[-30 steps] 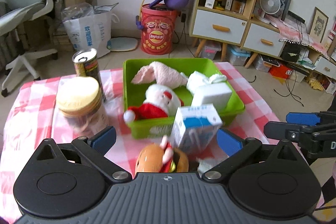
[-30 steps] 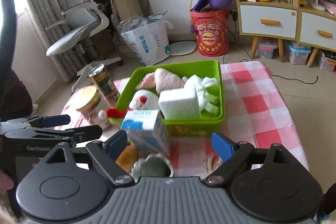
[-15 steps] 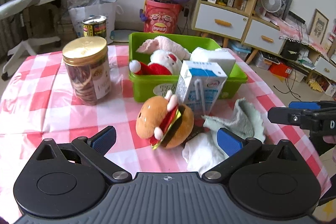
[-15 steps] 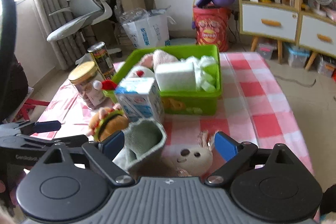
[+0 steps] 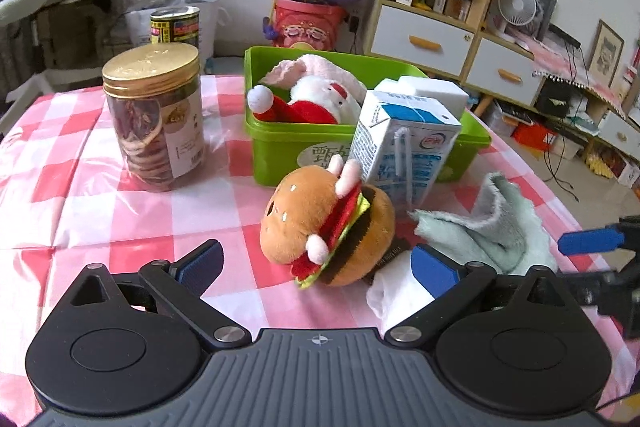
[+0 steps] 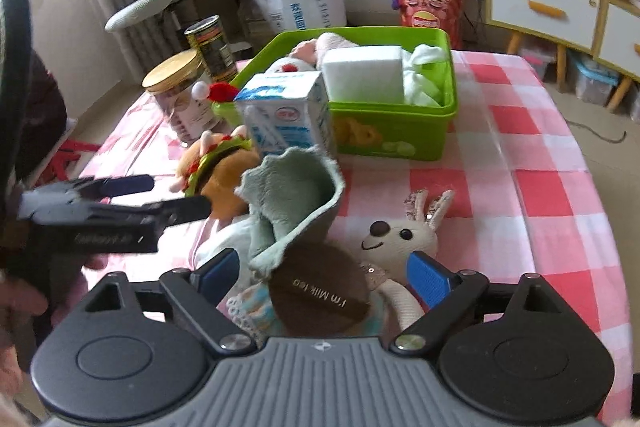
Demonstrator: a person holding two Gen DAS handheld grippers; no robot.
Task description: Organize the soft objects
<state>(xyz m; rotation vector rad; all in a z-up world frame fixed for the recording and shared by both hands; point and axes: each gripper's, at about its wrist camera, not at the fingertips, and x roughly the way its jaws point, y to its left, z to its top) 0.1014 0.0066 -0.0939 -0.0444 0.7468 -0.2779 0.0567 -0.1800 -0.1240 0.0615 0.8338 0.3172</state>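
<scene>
left gripper (image 5: 316,265) fingers wide open, empty, orange plush burger (image 5: 326,225) centre frame | right gripper (image 6: 322,273) fingers closing, nothing gripped, brown-capped plush cup (image 6: 316,291) between them, lower centre

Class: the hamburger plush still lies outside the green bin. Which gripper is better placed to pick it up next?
Probably left: the hamburger plush lies between the open left gripper fingers; the right gripper, closing, faces a brown plush.

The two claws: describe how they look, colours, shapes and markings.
Both alike. The left claw and right claw each have a ribbed grey body with a small cross mark, two round black discs, black linkage arms with silver pivots, and blue pads. Seen side-on from the right wrist, the left one bears faint, blurred white lettering.
</scene>
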